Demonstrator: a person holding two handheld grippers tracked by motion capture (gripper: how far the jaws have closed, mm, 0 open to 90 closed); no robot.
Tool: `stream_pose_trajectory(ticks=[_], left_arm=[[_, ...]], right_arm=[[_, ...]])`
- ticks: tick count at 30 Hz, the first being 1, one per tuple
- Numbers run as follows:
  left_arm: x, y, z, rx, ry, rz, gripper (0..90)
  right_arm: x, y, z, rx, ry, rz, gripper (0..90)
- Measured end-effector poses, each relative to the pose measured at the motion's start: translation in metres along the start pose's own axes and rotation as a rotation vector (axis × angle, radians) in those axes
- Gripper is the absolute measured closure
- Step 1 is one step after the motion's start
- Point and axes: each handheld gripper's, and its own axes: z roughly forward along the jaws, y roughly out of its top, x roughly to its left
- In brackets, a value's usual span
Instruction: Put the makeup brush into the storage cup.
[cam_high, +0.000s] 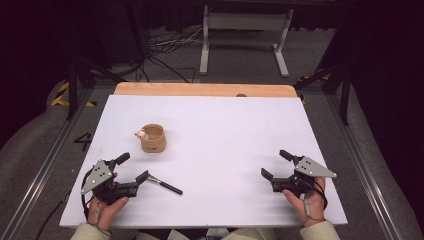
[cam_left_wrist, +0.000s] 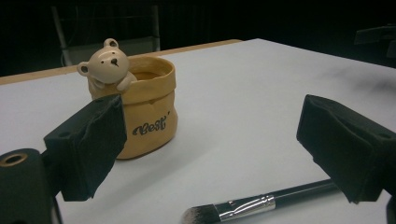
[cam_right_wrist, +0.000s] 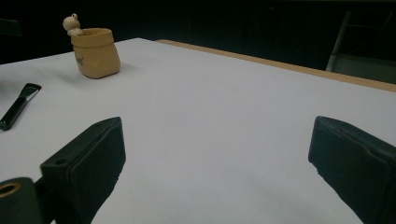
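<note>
High view: the left hand-held gripper hovers wide open and empty beside the makeup brush lying flat on the desk, likely lining up a pickup. Left gripper view: brush bristles lie between its jaws, near the bear-topped pot. Right gripper view: the right hand-held gripper gapes empty, idle.

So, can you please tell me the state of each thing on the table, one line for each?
Tan ceramic bag-shaped pot with bear figure: upright, nothing seen inside.
Black-handled makeup brush with silver ferrule: lying flat, ungripped.
Left gripper: open, holding nothing.
Right gripper: open, holding nothing.
</note>
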Motion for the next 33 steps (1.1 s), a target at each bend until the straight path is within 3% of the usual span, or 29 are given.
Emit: stream_pose_trajectory(ticks=[11, 23, 28, 33], left_arm=[[0.0, 0.0, -0.003, 0.003, -0.013, -0.014, 9.5], [-0.005, 0.023, -0.005, 0.013, -0.114, -0.061, 10.1], [-0.006, 0.031, -0.004, 0.043, -0.1, -0.035, 10.7], [-0.005, 0.036, -0.003, 0.059, -0.089, -0.056, 10.6]], right_arm=[[-0.001, 0.001, 0.001, -0.004, 0.005, 0.002, 4.8], [0.0, 0.001, 0.002, -0.004, 0.012, 0.005, 4.8], [0.0, 0.001, 0.001, -0.003, 0.01, 0.004, 4.8], [0.0, 0.001, 0.0, -0.002, 0.009, 0.007, 4.7]])
